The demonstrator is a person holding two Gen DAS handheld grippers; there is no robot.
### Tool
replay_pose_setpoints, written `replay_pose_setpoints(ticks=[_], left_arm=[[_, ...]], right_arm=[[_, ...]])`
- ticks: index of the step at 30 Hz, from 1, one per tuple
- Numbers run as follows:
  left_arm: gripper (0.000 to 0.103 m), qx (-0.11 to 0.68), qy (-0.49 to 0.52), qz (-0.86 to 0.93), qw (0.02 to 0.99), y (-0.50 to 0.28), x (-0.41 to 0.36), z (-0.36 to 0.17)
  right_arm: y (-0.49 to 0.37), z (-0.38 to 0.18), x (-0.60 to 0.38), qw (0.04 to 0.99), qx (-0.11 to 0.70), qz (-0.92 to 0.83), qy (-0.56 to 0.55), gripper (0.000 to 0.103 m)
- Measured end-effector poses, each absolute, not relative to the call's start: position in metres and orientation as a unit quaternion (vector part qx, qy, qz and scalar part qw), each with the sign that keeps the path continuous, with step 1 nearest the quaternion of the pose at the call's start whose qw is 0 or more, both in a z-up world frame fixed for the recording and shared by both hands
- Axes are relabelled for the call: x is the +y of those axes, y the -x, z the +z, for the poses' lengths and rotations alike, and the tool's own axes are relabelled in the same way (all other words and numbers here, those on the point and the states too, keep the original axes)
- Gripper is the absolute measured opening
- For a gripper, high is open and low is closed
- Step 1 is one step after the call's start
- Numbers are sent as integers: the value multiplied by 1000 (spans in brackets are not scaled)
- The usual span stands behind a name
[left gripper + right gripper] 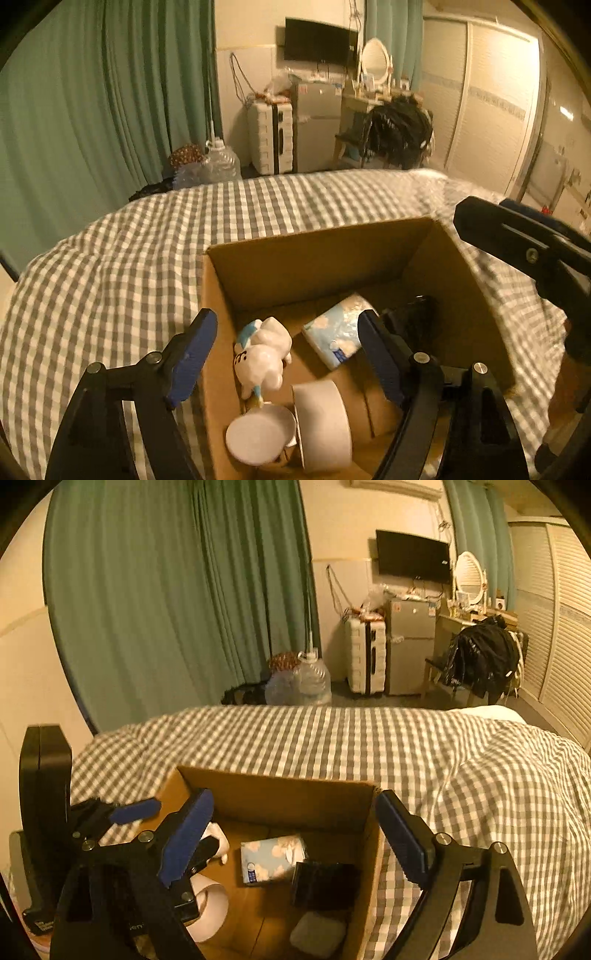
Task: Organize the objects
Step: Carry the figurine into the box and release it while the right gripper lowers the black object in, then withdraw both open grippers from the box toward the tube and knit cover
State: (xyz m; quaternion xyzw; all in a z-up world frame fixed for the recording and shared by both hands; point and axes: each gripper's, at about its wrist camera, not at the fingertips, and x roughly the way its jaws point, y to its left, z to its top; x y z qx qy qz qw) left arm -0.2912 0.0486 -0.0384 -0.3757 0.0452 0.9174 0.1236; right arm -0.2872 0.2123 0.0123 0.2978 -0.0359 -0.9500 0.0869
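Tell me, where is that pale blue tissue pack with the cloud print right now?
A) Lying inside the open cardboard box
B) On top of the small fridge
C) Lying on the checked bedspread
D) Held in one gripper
A: the tissue pack lies on the floor of the cardboard box, next to the white figurine, and both the left gripper and the right gripper are open and empty.
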Motion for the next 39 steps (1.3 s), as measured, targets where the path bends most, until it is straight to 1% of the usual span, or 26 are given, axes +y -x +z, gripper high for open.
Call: replay_pose_setpoints(ticks=[2, 3, 4, 14, 15, 16, 19, 23, 28, 34, 39], left_arm=[[85, 31, 364, 922, 128, 275, 42, -28], [91, 24, 356, 925, 127, 266, 39, -22], [93, 18, 344, 931, 122, 254, 34, -14], [94, 23, 278, 956, 97, 171, 20, 39], [99, 23, 275, 956, 96, 163, 18, 42], [102, 24, 273, 957, 94, 154, 16, 43], [102, 26, 269, 958, 90, 134, 14, 45], [102, 26, 272, 958, 88, 113, 11, 40], [102, 18, 295, 951, 85, 103, 9, 16], [102, 45, 336, 938, 70, 105, 10, -26], [102, 32, 373, 925, 69, 114, 6, -58]], right_arm=[[276, 20, 214, 83, -38, -954, -287, 91], [267, 25, 214, 80, -39, -956, -280, 91], [262, 28, 215, 79, -39, -957, -275, 92], [168, 61, 221, 74, -41, -968, -237, 94], [160, 63, 222, 73, -39, -968, -237, 94], [153, 66, 221, 73, -36, -968, -236, 94], [133, 71, 217, 72, -25, -970, -232, 95], [109, 73, 211, 75, -12, -970, -229, 97], [92, 63, 202, 80, -1, -969, -234, 98], [90, 26, 193, 88, 10, -960, -266, 98], [103, -15, 188, 79, 15, -947, -310, 98]])
